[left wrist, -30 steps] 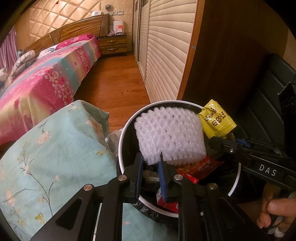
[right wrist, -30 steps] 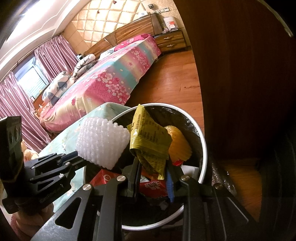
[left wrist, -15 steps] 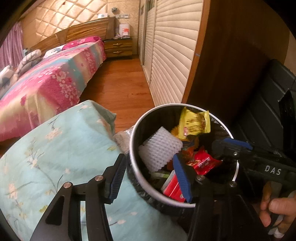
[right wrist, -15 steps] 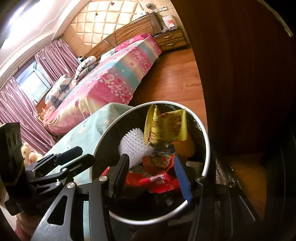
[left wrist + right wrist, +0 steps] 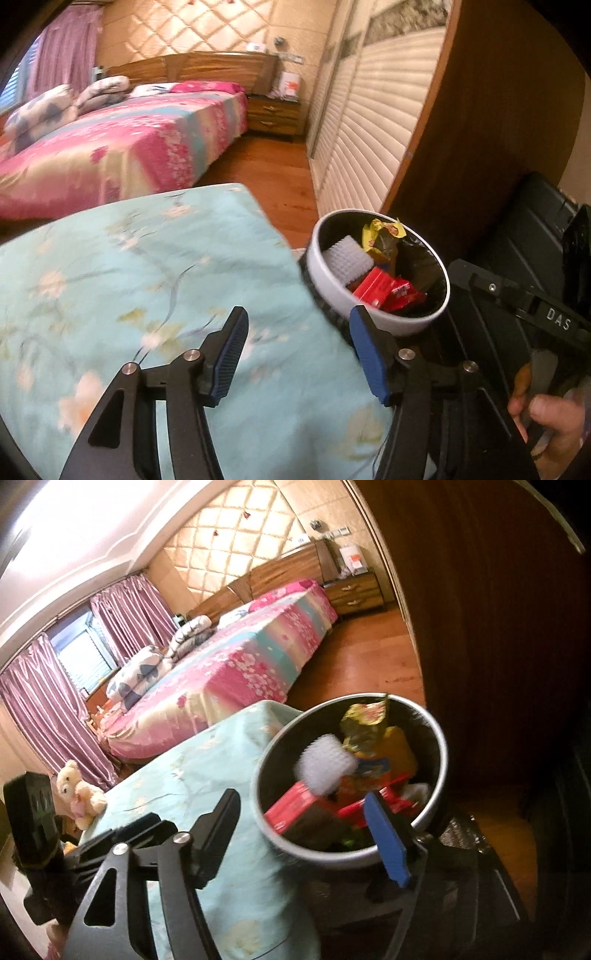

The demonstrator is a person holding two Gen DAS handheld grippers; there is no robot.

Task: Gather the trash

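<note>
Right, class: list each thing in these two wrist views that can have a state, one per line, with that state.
Left gripper: jaws opening, nothing between them.
Right gripper: jaws opening, nothing held.
Trash bin: upright, lidless, black-lined, partly full.
White foam net: lying inside the bin.
Yellow wrapper: crumpled, inside the bin at its far side.
Red packets: lying in the bin.
Bedside drawers: shut.
Curtains: drawn aside.

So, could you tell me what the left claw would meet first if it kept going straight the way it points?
Most likely the floral teal cloth: the left claw, empty with jaws opening, points down at it. The trash bin sits just right of that line; depth is unclear.
</note>
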